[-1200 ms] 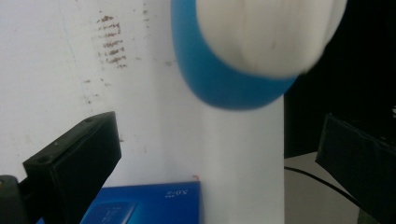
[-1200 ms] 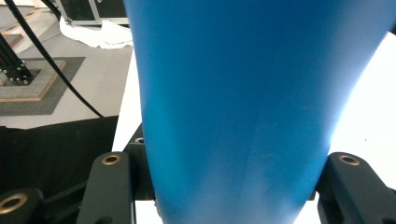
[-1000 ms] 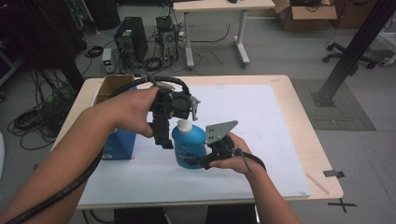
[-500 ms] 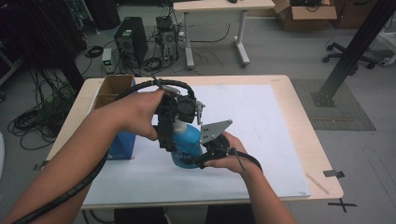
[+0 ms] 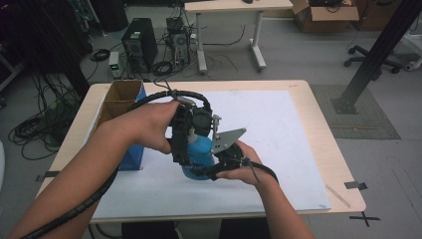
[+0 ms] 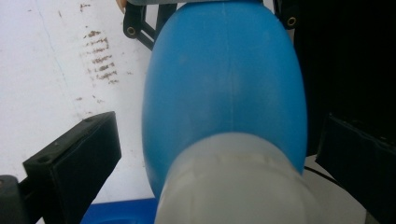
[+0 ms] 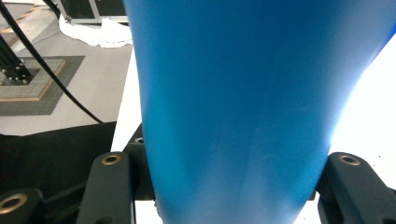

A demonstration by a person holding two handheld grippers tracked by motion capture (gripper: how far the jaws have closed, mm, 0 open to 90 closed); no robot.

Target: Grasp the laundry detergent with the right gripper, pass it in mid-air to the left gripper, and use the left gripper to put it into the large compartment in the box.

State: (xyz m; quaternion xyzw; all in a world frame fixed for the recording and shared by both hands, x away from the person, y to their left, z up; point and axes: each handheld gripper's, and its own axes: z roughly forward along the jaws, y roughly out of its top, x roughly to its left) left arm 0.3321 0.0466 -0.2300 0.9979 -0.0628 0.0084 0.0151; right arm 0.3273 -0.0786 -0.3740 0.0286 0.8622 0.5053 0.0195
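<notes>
A blue bottle (image 5: 200,155) with a white cap (image 6: 233,182) stands on the white mat (image 5: 278,129) near the table's middle. My right gripper (image 5: 203,172) comes in from the right and is shut on the bottle's body (image 7: 233,116), one jaw pressed against each side. My left gripper (image 5: 191,144) hangs over the bottle from above, pointing down. It is open, with its two jaws straddling the cap and a gap on the left side; the left fingertip (image 6: 74,161) is clear of the cap. In the high view the cap is hidden under the left gripper.
An open cardboard box (image 5: 119,97) with a blue side (image 5: 132,158) stands at the table's left, close to my left forearm. The mat's right half is bare. Beyond the far edge are computer towers (image 5: 139,47), cables and another table.
My left gripper has come down over the top of the bottle, so the white cap, seen earlier in the high view, is now covered. The right gripper and bottle have barely moved.
</notes>
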